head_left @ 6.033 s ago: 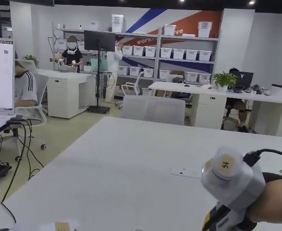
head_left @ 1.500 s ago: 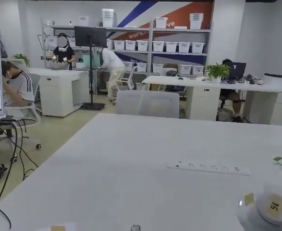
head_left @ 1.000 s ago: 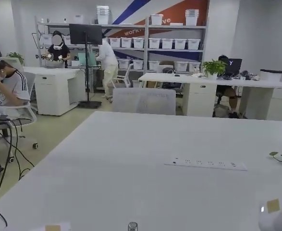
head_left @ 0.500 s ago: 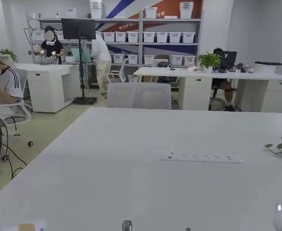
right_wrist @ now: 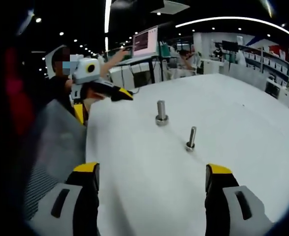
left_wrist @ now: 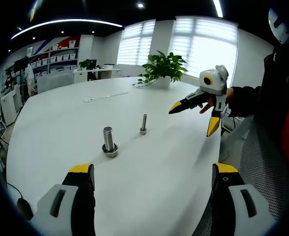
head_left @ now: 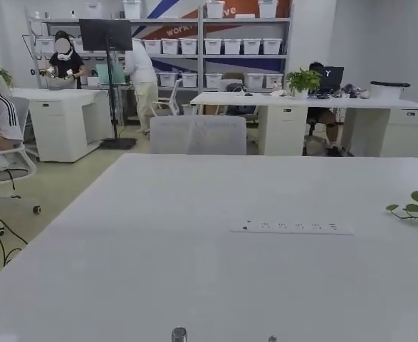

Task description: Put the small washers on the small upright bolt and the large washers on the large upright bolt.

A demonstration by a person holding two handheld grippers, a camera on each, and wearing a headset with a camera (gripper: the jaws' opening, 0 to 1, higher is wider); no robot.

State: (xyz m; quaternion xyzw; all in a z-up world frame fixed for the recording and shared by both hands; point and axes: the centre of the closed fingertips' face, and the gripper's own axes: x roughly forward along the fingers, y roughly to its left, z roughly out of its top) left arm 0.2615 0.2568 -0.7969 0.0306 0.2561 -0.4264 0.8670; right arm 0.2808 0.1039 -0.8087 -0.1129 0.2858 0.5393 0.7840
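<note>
Left gripper view: where do the bolts stand?

Both are upright on the white worktop (left_wrist: 60, 113). The large bolt (left_wrist: 109, 141) is the nearer one and sits on a wider base. The small bolt (left_wrist: 143, 124) is a little beyond it to the right, and the two do not touch.

And the left gripper (left_wrist: 152, 169)?

Its jaws are spread wide, low over the worktop and well short of both bolts.

The other one?

The right gripper (left_wrist: 190, 122) hangs across the worktop, held in a hand (left_wrist: 218, 101). Its jaws are also parted and are apart from the bolts.

What about the right gripper view?

It shows the same pair from the opposite side. The small bolt is nearer and the large bolt is behind it. This view's own jaws are spread wide, and the left gripper is past the bolts at the worktop's edge.

Head view?

The tops of both bolts show at the bottom edge. Farther up the worktop lies a white power strip (head_left: 292, 228), and some plant leaves (head_left: 415, 203) come in from the right.
</note>
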